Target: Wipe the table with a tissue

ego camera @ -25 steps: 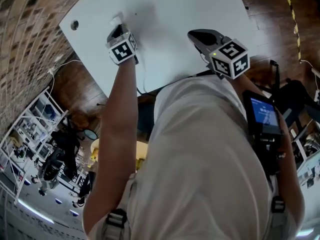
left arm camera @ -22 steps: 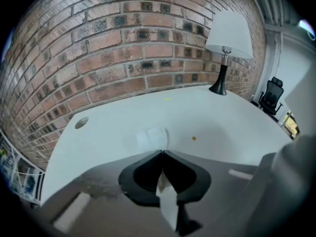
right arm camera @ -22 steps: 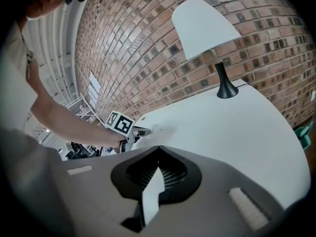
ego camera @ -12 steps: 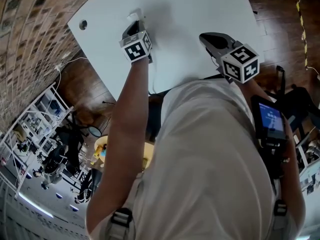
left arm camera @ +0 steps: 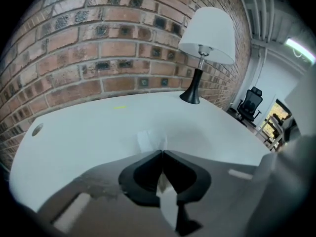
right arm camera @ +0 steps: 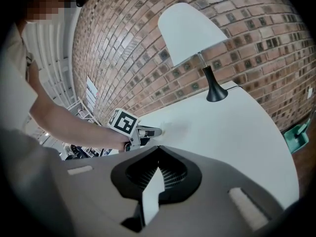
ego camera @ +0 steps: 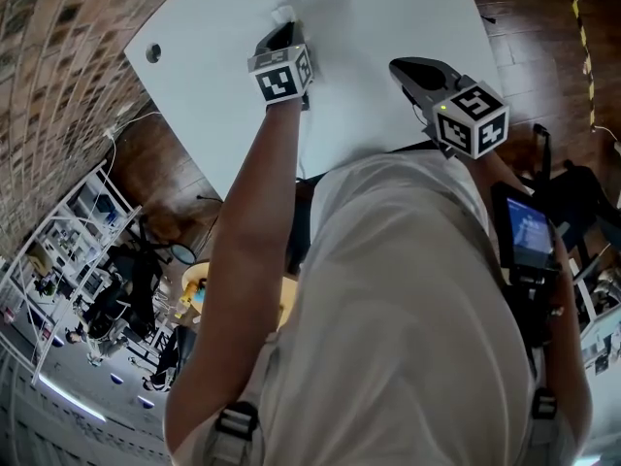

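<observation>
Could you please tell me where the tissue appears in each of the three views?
Head view: tissue at top centre, at the tip of the left gripper.
Left gripper view: tissue at centre, pinched in the shut jaws.
Right gripper view: tissue left of centre, faint, at the left gripper's tip.
Shared landmark: the white table beneath it.

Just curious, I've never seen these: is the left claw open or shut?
Shut on the tissue: jaws of the left gripper meet, white tissue poking out beyond them over the table.
</observation>
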A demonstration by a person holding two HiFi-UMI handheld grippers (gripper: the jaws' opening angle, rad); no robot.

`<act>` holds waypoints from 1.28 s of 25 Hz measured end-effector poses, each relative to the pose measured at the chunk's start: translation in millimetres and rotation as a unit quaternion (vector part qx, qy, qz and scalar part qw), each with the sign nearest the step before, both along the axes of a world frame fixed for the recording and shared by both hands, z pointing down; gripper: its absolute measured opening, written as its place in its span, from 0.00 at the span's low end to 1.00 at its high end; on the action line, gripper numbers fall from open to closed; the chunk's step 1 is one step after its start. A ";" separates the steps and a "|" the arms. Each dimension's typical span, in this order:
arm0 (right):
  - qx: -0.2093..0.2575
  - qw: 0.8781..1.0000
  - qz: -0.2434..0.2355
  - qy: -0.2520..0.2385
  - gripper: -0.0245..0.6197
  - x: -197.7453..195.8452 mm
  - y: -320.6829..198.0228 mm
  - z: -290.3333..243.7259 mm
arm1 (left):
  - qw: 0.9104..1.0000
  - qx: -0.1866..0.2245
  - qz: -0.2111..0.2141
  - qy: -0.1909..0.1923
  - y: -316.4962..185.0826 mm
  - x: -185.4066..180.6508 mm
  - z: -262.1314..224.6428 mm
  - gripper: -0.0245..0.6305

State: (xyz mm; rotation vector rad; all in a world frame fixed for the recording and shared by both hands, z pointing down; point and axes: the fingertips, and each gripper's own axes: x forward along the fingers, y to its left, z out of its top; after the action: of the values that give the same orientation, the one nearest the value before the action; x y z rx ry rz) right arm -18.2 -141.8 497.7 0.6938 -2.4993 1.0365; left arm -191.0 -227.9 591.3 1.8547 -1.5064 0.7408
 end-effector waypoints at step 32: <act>0.045 0.996 -0.071 -0.035 0.05 8.9 15.2 -16.2 | 0.969 0.044 0.097 0.221 174.8 123.2 -76.3 0.06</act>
State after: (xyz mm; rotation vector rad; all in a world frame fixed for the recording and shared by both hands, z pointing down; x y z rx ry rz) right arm -9.3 -126.5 481.5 0.5051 -2.6263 0.9171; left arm -67.8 -53.1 515.0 2.0840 -1.0987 0.3137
